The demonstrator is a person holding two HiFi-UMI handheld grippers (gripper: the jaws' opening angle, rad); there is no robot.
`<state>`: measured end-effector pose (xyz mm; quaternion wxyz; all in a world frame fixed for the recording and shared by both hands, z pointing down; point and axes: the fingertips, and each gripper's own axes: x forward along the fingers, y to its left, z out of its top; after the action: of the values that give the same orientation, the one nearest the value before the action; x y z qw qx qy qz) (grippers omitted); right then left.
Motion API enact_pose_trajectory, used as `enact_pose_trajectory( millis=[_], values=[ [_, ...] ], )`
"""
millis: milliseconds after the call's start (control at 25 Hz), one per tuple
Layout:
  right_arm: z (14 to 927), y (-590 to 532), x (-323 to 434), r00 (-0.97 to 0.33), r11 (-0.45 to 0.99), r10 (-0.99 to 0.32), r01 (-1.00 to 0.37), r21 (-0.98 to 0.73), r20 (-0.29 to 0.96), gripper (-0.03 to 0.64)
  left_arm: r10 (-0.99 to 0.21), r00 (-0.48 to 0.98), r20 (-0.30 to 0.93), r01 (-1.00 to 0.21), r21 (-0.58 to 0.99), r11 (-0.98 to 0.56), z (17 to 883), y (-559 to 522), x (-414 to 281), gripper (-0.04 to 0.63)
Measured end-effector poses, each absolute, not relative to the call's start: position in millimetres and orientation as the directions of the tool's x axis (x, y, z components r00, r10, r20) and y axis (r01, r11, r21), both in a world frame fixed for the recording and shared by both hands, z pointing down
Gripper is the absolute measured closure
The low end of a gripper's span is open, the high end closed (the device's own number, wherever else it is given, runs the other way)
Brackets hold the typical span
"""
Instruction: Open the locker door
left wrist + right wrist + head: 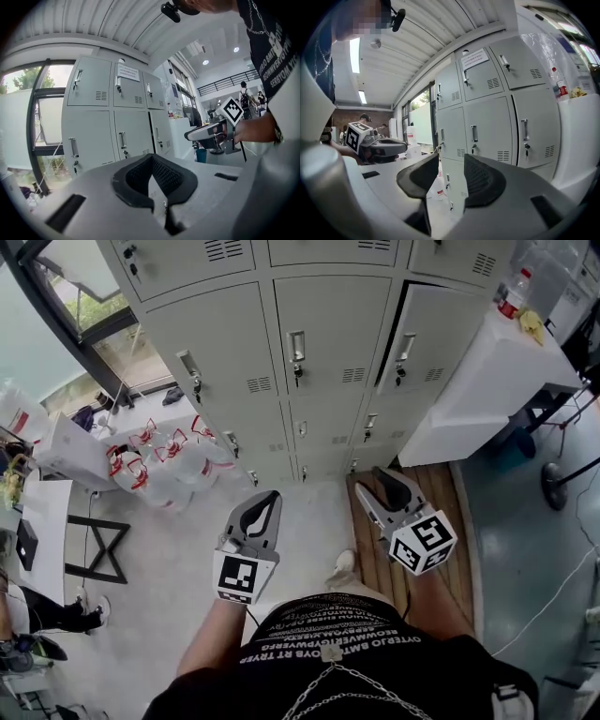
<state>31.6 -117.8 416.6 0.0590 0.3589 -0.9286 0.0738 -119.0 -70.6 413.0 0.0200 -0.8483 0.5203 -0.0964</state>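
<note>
White table (487,381), window (98,310), pale floor (187,549).

Head view, upper edge: top row of grey metal lockers (328,249) cut off. Upper door carries a white paper notice (474,58), print too small to read. On the clear plastic bottle with red cap (511,293), label illegible. Far off, distant figures (244,96), too small to make out.
</note>
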Motion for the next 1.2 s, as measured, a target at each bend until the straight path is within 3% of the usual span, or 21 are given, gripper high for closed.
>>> enact_pose_trajectory(
  millis=[520,760,1200],
  values=[
    [423,-195,57,-0.798,0.792,-0.577,-0.599,-0.12,0.176,0.458,-0.927,0.354,0.122,-0.915,-0.163,-0.37,396,-167,-100,0.598],
    [427,-221,73,-0.832,0.827,-0.526,-0.549,-0.125,0.174,0.459,-0.932,0.354,0.082,-0.927,-0.101,-0.361,390,-201,-69,0.598],
    [446,-259,54,-0.879,0.867,-0.442,-0.47,-0.167,0.18,0.459,-0.955,0.257,0.145,-0.958,-0.094,-0.272,408,-215,-85,0.598]
  ],
)
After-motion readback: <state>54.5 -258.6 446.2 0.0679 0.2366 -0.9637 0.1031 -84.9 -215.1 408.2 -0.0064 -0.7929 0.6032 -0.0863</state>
